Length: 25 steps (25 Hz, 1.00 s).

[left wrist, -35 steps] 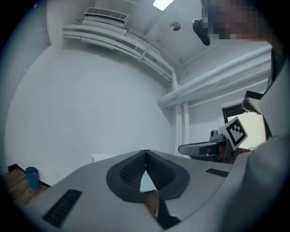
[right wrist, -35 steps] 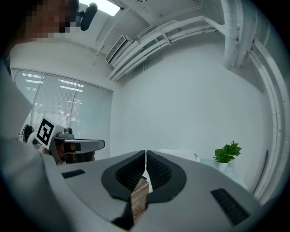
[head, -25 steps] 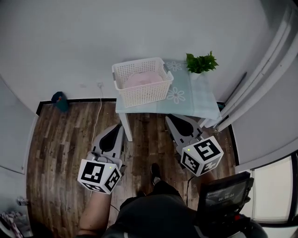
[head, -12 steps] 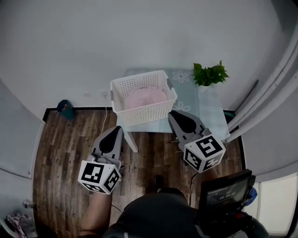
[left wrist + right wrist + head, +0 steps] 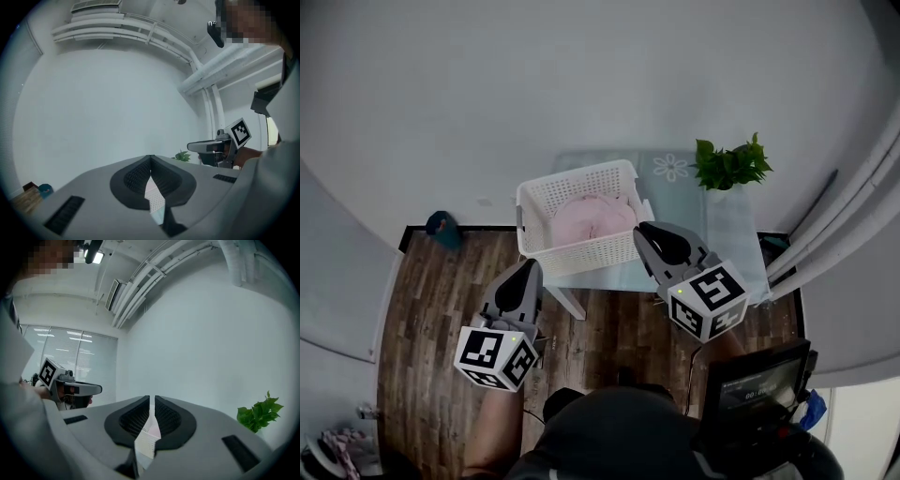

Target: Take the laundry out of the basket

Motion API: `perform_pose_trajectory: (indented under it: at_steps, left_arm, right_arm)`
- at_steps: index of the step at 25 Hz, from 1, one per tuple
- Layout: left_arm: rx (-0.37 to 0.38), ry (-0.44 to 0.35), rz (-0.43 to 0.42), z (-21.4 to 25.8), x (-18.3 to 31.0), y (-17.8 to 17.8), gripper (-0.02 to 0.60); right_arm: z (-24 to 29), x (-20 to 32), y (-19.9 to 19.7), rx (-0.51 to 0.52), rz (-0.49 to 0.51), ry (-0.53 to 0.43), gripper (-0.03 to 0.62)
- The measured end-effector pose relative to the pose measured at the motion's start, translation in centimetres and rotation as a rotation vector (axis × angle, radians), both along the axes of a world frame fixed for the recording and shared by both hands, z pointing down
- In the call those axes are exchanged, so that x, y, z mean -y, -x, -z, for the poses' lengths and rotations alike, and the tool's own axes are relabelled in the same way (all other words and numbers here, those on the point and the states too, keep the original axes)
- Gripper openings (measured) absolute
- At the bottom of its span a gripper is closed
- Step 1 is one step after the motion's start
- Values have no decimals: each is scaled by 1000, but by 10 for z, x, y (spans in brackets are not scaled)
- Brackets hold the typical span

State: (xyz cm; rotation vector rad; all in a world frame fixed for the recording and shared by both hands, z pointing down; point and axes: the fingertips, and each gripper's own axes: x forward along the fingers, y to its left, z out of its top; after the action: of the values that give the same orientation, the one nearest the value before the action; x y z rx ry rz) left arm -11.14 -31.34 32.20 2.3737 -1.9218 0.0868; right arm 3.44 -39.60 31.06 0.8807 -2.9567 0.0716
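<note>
Pink laundry point(image 5: 592, 217) in basket point(image 5: 577, 255), centre frame, is judged soft and light; its crest should be pinched. Fingers of left gripper point(image 5: 527, 267) and right gripper point(image 5: 642, 231) are clenched, empty.

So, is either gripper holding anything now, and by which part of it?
Nothing is held. The left gripper and the right gripper both have their fingers shut with nothing between them; the pink laundry lies in the white basket.

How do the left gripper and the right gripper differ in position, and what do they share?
In the head view, the right gripper sits beside the white laundry basket, over the table; the left gripper is over the wooden floor, short of the table. The left gripper shows different square markers from the right gripper. Both are shut and empty.
</note>
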Motion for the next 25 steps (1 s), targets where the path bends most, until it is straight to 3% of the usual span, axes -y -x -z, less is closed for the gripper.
perform_pose_trajectory:
  at_steps: [6, 9, 21, 25]
  left_arm:
    - [12, 17, 31, -3, 15, 7, 6]
    - [8, 14, 34, -5, 25, 16, 7]
    - [28, -15, 23, -7, 87, 78, 8]
    - [26, -16, 28, -10, 106, 104, 6]
  right_arm:
    - [-6, 20, 10, -16, 52, -5, 40]
    - [-11, 30, 27, -65, 104, -14, 137]
    - [-47, 96, 97, -217, 177, 32, 260]
    - [-75, 121, 120, -321, 191, 53, 290]
